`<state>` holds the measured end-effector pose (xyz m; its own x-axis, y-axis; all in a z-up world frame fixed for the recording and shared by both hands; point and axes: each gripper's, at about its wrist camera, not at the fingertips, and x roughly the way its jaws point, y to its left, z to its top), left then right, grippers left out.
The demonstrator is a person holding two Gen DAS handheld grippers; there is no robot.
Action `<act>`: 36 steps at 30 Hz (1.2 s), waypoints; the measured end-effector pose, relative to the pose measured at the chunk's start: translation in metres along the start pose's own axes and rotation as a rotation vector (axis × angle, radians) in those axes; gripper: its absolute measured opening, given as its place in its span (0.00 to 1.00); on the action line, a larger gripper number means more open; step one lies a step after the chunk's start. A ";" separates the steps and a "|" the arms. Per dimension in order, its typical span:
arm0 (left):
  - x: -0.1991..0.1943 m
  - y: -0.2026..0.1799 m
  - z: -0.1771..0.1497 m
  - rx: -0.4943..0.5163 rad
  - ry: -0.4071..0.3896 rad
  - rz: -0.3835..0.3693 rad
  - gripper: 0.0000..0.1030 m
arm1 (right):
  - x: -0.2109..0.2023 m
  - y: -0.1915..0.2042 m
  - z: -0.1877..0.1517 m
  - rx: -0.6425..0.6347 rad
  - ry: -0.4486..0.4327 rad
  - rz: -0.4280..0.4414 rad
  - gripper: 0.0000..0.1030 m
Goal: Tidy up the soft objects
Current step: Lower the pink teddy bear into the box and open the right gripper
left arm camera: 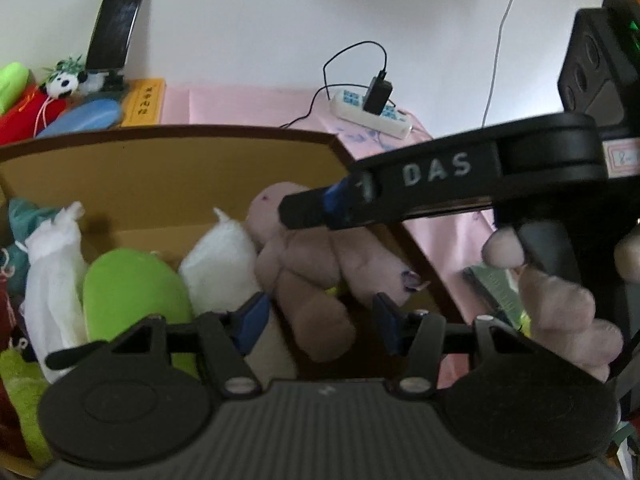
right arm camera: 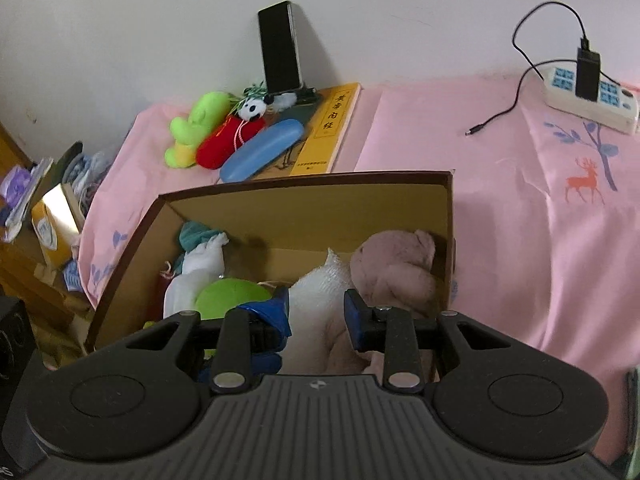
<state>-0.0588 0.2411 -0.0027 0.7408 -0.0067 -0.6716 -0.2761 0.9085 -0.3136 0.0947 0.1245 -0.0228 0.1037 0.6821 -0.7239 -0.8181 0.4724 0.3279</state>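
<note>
Pink plush bear (left arm camera: 304, 264) inside the cardboard box (left arm camera: 168, 168), against its right wall, just ahead of the left gripper (left arm camera: 320, 316). Left jaws apart, blue pads on either side of a bear leg, not visibly pressing it. Bear lying roughly lengthwise front to back: head toward the far wall, legs toward the camera, slightly slanted to the left at the head.

Right gripper (right arm camera: 316, 312) also over the box, jaws apart, straddling the white plush (right arm camera: 320, 292) with a gap on both sides; bear (right arm camera: 396, 272) just right of the right pad. Seen from the left wrist, right gripper (left arm camera: 308, 210) reaching in from the right, tip at the bear's head; open or closed there: cannot tell.

Only in the left view: bare fingers (left arm camera: 560, 300) on the right tool's handle. Only in the right view: whole box outline on the pink cloth (right arm camera: 540, 240), bear's face and ear, cluttered shelf at far left. In both: green plush (right arm camera: 236, 296) and white cloth bundle (left arm camera: 52, 280) left of the white plush, phone (right arm camera: 280, 48), panda toy (right arm camera: 254, 110), power strip (right arm camera: 592, 96).
</note>
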 end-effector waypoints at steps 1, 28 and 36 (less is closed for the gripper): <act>0.000 0.001 0.000 0.002 0.002 0.002 0.53 | 0.002 -0.002 0.001 0.011 -0.003 -0.002 0.12; -0.013 -0.048 0.015 0.105 0.067 0.298 0.59 | -0.057 -0.018 -0.046 0.132 -0.156 -0.106 0.14; -0.022 -0.062 0.009 0.114 0.061 0.406 0.65 | -0.072 0.003 -0.062 0.000 -0.200 -0.197 0.15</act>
<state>-0.0526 0.1884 0.0378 0.5475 0.3401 -0.7646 -0.4660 0.8828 0.0591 0.0493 0.0420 -0.0075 0.3702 0.6741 -0.6391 -0.7714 0.6064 0.1928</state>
